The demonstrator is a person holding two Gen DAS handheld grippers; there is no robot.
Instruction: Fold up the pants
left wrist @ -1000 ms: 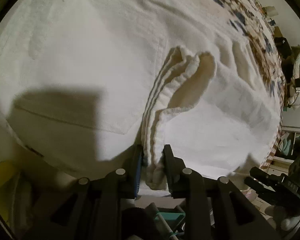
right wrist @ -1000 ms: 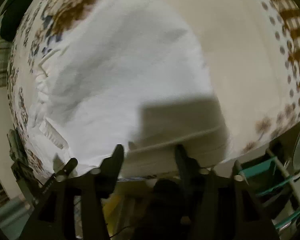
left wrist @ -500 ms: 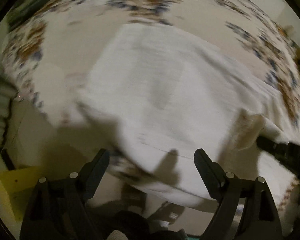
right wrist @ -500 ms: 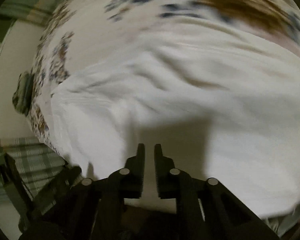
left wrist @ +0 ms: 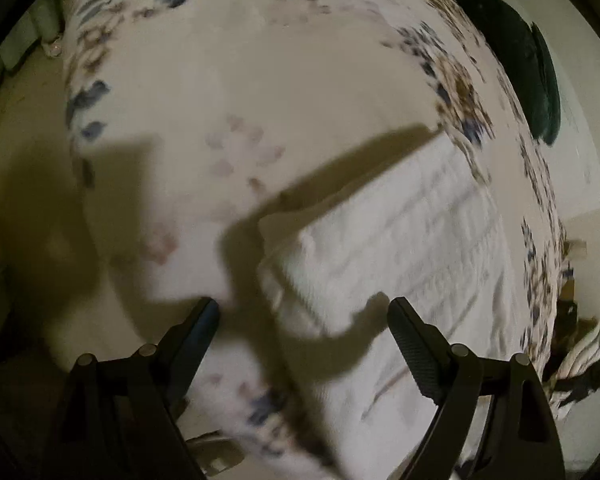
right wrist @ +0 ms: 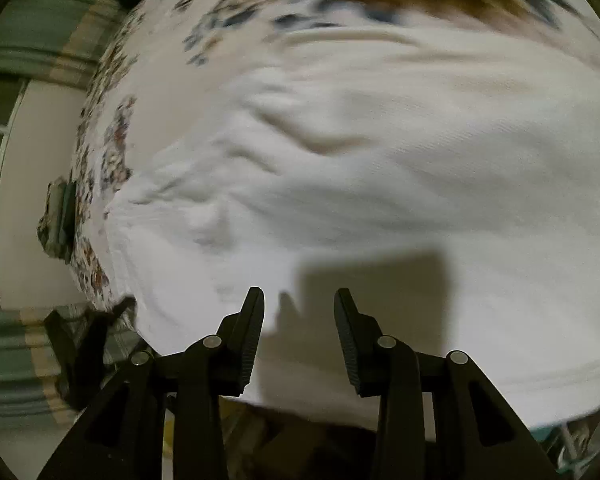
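White pants (left wrist: 412, 240) run diagonally across the bedspread (left wrist: 260, 80) (both grippers (left wrist: 302, 312) (right wrist: 299, 300) spread, empty)

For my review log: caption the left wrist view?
Open left claw above white pants lying on a flowered bedspread.

We see the folded white pants (left wrist: 404, 240) as the only thing lying on the floral bedspread (left wrist: 260, 80) ahead of the left gripper (left wrist: 303, 312), whose jaws stand wide apart with nothing between them. Left of the pants the bedspread lies bare toward its left edge, so a gripper could pass there. A dark green cushion (left wrist: 540, 80) sits at the far right edge of the bed. Our right gripper (right wrist: 299, 304) hangs over the pants with its jaws parted and empty; a dark object (right wrist: 60, 216) sits at the bed's left edge.
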